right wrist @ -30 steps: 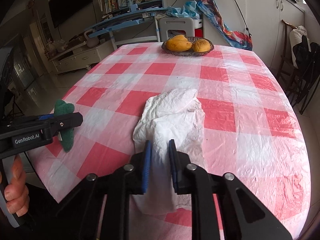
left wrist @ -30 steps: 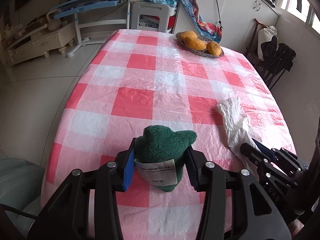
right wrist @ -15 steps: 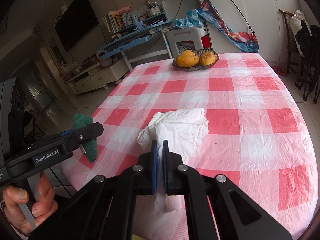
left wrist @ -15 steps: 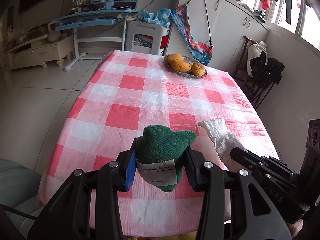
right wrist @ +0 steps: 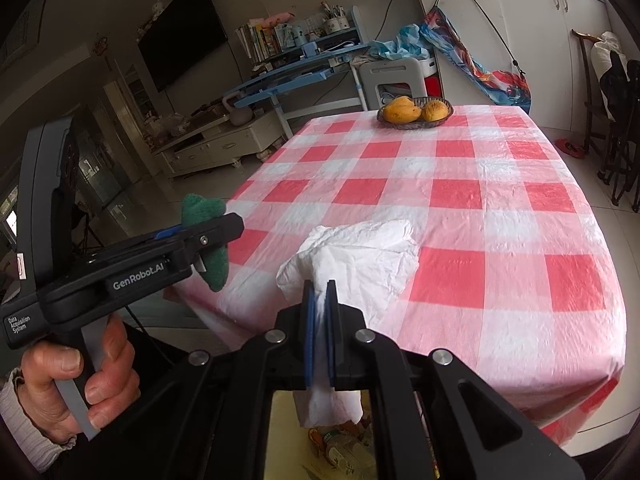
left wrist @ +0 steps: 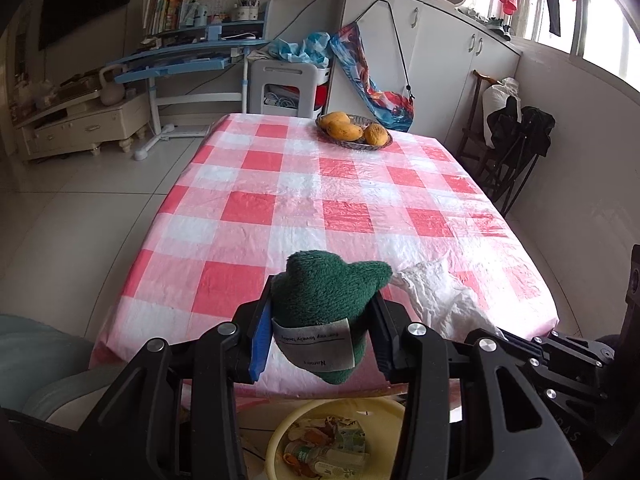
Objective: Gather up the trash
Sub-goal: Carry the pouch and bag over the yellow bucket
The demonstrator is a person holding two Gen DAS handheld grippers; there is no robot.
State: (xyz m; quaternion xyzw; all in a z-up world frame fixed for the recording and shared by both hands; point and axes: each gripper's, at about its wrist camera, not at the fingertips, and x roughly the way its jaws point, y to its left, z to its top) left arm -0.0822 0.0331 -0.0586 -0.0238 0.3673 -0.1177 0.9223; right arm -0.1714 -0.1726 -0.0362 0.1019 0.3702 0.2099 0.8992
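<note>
Trash fills our two claws: our left gripper [left wrist: 316, 336] pinches a green fuzzy toy [left wrist: 328, 300] and our right gripper [right wrist: 319, 332] squeezes a white tissue [right wrist: 360, 256]. We hold both past the checked table [right wrist: 500, 200] edge, above a yellow bin [left wrist: 360, 412]

Red-and-white checked tablecloth [left wrist: 320, 200], dark green knitted toy [left wrist: 324, 296] with a white label [left wrist: 314, 348], white crumpled tissue [right wrist: 360, 256], yellow-orange mangoes [left wrist: 352, 130], pale yellow basin [left wrist: 280, 432], black grippers with blue pads [left wrist: 260, 340].

Fuzzy green knit cloth [left wrist: 326, 294] with a woven white label sits in the matt black plastic left tool [left wrist: 316, 340]. Crinkled white paper [right wrist: 360, 258] lies on the glossy plastic-sheeted tabletop [right wrist: 452, 192]. Smooth yellow plastic basin [left wrist: 280, 438] shows below.
</note>
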